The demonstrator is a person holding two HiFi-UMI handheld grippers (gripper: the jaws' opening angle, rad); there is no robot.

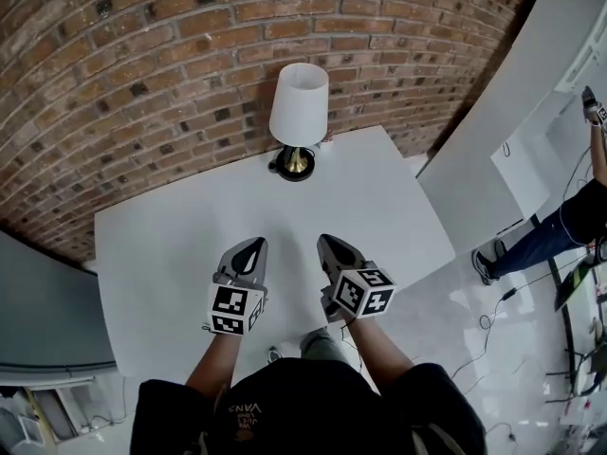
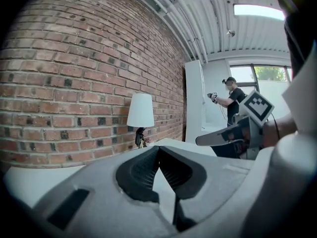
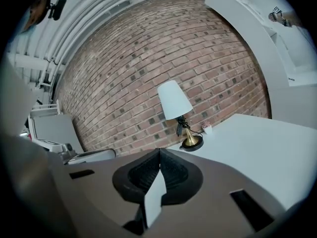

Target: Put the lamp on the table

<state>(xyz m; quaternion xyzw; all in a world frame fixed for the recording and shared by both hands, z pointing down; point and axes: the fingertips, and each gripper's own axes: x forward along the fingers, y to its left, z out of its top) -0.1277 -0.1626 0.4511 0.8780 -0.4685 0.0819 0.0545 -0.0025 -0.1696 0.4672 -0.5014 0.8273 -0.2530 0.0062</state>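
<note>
**A:** How far along is the task judged to be?

**B:** It appears to be done. The lamp [image 1: 298, 121] is seen upright on the white table [image 1: 180, 245], at its far edge and close to the brick wall [image 1: 133, 55]. Nothing is being held. The left gripper [image 1: 253, 245] is shown with its jaws pressed together and nothing between them, and the same is seen of the right gripper [image 1: 331, 245]. Both are held over the near part of the table, side by side and well apart from the lamp.

**A:** Is anything left to be done?

**B:** Very little, by this judgement. A dark cord is seen at the lamp's stem, but whether it is plugged in cannot be told.

**A:** What is seen of the surface and the room?

**B:** The tabletop is plain, white and flat. It is bare except for the lamp and a small white item [image 3: 206, 128] just beside the lamp's base. To the right, a pale glossy floor [image 1: 446, 330] is seen, with cables [image 1: 493, 316] lying across it. Another person [image 1: 555, 230] is seen standing there, beside a white partition [image 1: 493, 112].
</note>
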